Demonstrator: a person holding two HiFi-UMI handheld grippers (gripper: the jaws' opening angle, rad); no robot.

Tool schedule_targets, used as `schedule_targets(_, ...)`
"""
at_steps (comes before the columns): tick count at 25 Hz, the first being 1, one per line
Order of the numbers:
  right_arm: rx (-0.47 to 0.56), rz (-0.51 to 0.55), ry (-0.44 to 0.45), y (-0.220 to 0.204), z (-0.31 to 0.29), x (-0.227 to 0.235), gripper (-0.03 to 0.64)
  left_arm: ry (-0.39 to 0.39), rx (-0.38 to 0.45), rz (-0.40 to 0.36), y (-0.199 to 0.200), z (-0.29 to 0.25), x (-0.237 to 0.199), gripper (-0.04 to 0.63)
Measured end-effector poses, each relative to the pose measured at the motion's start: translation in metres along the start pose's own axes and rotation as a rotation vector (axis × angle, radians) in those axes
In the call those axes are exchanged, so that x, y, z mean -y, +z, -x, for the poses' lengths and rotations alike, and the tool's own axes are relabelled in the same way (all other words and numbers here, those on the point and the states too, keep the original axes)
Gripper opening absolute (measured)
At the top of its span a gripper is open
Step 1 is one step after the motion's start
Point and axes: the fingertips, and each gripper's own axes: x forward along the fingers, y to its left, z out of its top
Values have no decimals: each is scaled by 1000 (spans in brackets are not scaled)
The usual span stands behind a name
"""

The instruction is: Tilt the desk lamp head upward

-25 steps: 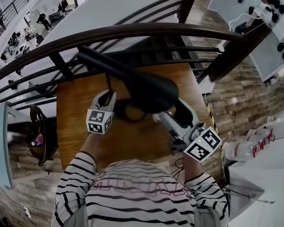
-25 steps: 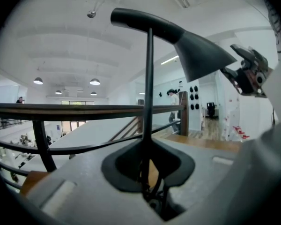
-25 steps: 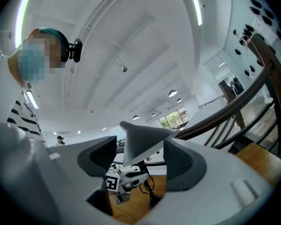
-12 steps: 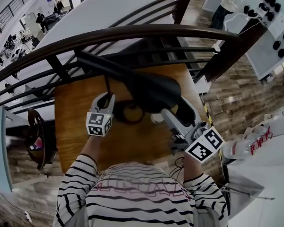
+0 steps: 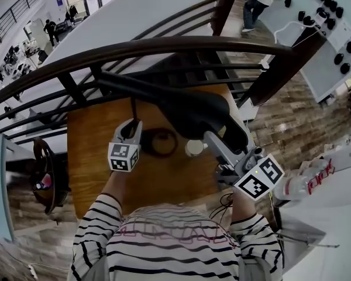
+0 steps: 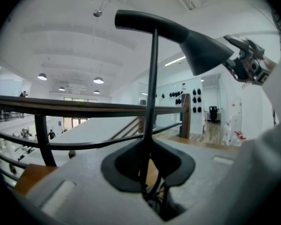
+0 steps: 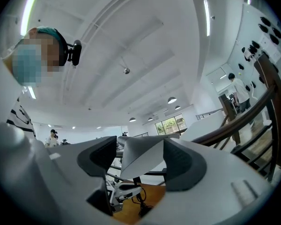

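The black desk lamp stands on a wooden table. Its thin stem rises to a long arm ending in a cone-shaped head. My left gripper is shut on the stem, which runs upright between the jaws in the left gripper view. My right gripper reaches under the head from the right and is shut on its rim; the shade's pale inner edge sits between the pads. In the left gripper view the head points right, towards the right gripper.
A dark curved railing runs along the table's far side, with a drop to a lower floor behind it. A dark ring and a small white round object lie on the table under the lamp. A white board with black knobs stands at right.
The right gripper has risen with the lamp head, which now sits higher and further right in the head view, uncovering the ring and the white object. The left gripper has stayed on the stem.
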Motion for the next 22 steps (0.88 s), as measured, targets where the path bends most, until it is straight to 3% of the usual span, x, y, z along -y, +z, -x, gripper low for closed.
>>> schedule_targets(22,-12,90,40,50,-11,-17,299,10,8,22,0,0,2,54)
